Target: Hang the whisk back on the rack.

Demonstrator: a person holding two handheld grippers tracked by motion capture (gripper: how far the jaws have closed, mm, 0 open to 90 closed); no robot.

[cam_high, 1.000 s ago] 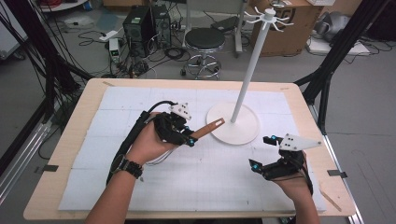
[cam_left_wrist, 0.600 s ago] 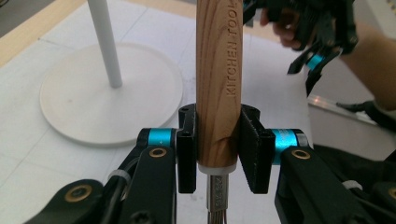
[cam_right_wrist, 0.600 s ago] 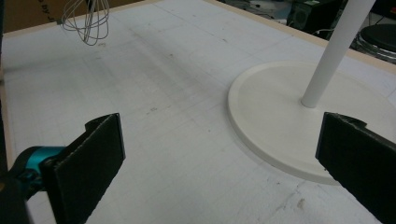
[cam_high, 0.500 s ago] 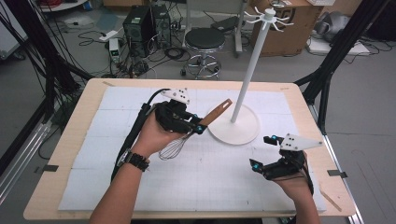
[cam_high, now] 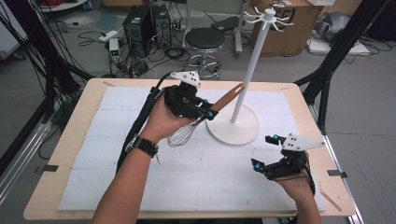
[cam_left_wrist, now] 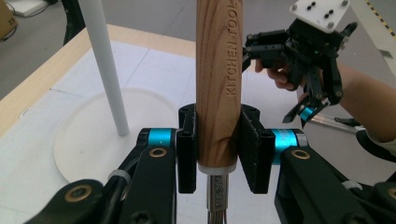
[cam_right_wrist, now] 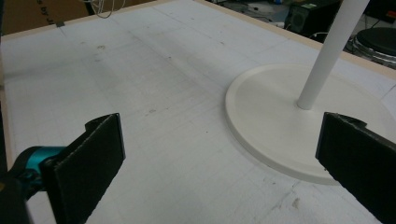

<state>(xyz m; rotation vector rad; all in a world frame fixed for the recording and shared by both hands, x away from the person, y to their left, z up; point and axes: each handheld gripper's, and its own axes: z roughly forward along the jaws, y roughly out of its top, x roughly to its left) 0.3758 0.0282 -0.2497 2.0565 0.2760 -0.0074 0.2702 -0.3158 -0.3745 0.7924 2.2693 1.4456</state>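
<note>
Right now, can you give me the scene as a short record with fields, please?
held thing: whisk with a wooden handle
left gripper: shut on the handle, wire head hanging below, lifted off the table
right gripper: jaws wide apart, nothing between them, low over the mat
stand: white pole on a round base, hooks at the top, beside the whisk handle
surface: white mat on a wooden table
whisk on a hook: not yet
</note>
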